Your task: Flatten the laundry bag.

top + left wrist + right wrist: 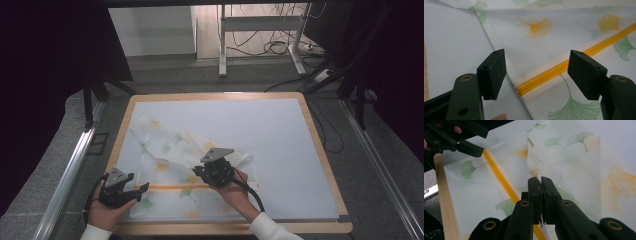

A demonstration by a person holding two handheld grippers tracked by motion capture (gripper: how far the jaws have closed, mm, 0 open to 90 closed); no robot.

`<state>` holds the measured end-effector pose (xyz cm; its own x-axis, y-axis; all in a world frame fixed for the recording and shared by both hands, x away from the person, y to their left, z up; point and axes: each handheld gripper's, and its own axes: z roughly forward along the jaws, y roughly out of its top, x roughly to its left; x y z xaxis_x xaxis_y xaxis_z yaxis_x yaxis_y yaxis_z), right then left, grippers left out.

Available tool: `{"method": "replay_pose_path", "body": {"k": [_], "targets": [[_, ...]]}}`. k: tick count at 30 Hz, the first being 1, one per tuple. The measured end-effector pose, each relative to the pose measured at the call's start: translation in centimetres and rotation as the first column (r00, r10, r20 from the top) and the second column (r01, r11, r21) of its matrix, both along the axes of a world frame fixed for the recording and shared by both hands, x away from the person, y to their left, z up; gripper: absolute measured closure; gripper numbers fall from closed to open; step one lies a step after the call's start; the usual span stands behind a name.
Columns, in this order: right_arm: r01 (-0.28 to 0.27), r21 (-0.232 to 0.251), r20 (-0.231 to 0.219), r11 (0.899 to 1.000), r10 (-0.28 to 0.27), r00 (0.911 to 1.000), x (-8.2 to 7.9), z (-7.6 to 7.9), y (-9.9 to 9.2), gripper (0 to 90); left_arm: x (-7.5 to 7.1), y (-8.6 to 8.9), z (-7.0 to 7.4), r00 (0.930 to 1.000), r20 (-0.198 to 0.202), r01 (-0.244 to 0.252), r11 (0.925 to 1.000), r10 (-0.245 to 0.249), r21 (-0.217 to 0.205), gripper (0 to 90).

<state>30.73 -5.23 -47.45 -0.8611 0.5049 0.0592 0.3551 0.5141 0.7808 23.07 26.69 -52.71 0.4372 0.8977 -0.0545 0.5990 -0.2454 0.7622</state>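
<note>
Closest to my lens on the right gripper view are the two black jaws of my right gripper, pressed together and pinching a fold of the white cloth with the ginkgo leaf print. That pinched bit rises straight up from between the pads as a narrow twisted strip with a small yellow band around it just above the fingertips. To the left of the pads the cloth's yellow zipper runs diagonally across the fabric, passing right beside the jaws low down.

Over on the left gripper view my left gripper has its pads spread wide, nothing between them touching either one. Down under that gap lies the cloth, flat on the pale mat, and the near end of the zipper sits right between the two fingers, running away up toward the right pad's side. Cloth edge comes in just past the left pad.

From the high view, my left gripper sits at the cloth's lower left corner, fingers aimed at the zipper end, while my right gripper is over the middle of the fabric with the cloth bunched up around it. Both are on the wooden-rimmed table, and the two grippers are near each other with just the zipper line between them
</note>
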Motion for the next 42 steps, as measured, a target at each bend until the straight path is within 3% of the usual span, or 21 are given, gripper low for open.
{"method": "replay_pose_path", "body": {"k": [29, 42], "targets": [[0.139, 0.068, -0.006, 0.988, -0.139, 0.9902, 3.4, 1.1, -4.2, 86.3, 0.0, -0.1, -0.1, 1.0, -0.005, 0.0, 1.0, 0.0, -0.005, 30.8], [0.198, 0.078, -0.041, 0.977, -0.195, 0.98, 5.7, 0.7, -5.9, 86.2, 0.1, -0.1, -0.1, 1.0, -0.008, 0.001, 1.0, -0.001, -0.002, 30.8]]}}
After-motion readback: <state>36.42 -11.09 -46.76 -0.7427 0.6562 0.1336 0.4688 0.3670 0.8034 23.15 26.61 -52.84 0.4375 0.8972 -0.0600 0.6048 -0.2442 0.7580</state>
